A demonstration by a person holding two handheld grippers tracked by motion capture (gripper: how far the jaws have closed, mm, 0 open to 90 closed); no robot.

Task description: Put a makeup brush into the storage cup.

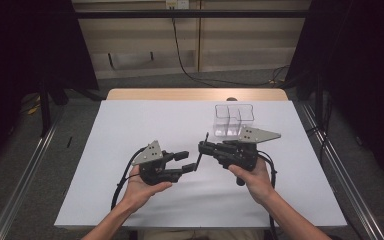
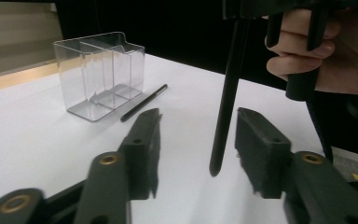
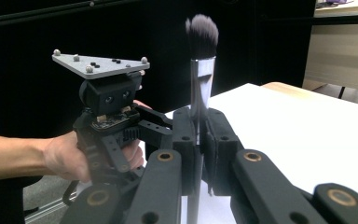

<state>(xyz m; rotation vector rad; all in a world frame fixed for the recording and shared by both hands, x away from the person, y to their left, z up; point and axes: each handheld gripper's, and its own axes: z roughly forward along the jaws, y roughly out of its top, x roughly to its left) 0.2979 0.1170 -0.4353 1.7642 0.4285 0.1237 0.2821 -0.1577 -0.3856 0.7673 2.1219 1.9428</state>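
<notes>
Your right gripper (image 3: pixel 199 154) has its jaws pressed together on the makeup brush (image 3: pixel 200 70), clamping the shiny metal part just under the bristles; in the right gripper view the dark bristle head stands straight up above the pads. The long black handle of this brush goes away from the jaws, and in the left gripper view its tip hangs between the two pads of your left gripper (image 2: pixel 196 149). These left jaws stand apart, about half open, and neither pad touches the handle: there is a gap on both sides. In the high view you hold both grippers close together above the middle of the white table (image 1: pixel 130 120), the left one pointing to the right, the right one pointing to the left, with the brush handle slanting between them. Farther back stands a clear plastic organizer (image 2: pixel 100 72) with compartments, and a thin black pencil (image 2: pixel 143 102) lies on the table just beside it.
</notes>
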